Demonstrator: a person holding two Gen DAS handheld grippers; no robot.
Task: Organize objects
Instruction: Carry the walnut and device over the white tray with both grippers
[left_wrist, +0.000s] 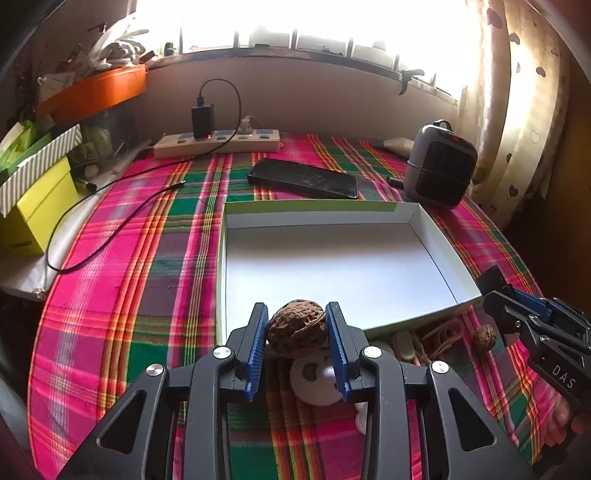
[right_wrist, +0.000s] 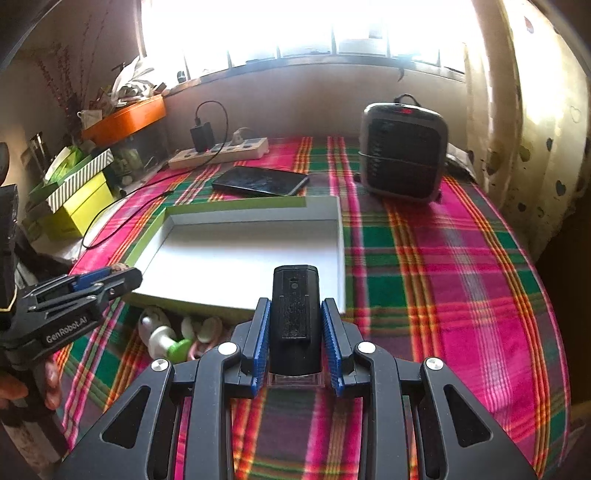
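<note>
Between the blue pads of the left gripper (left_wrist: 297, 332), at the near edge of the left wrist view, sits a walnut (left_wrist: 298, 328), clamped from both sides and held over the near rim of the white tray (left_wrist: 417, 306). Its shell is brown, deeply pitted and wrinkled, roundish but a little flattened; being hard and bumpy, it would likely roll once let go. The right gripper (right_wrist: 295, 325) is likewise closed on a black device (right_wrist: 294, 317), a slim upright block with a ribbed panel on its face, poised near the tray's 5 o'clock corner.

Judging from this, both pieces are mid-carry toward the tray. The next move calls for bringing each one forward past the rim, lowering it close to the floor, then easing the pads apart so the walnut does not bounce or wander.

Just below the tray's near wall, on the plaid cloth (right_wrist: 443, 280), lie the things not yet sorted: a second walnut (left_wrist: 484, 336) at 3 o'clock from the first, white plastic pieces and pink bands. The tray's inside is bare. Beyond it, at 12 o'clock, lies a phone (left_wrist: 303, 178), with a small heater (left_wrist: 439, 166) at 1 o'clock and a power strip (left_wrist: 218, 143) farthest back by the wall.
</note>
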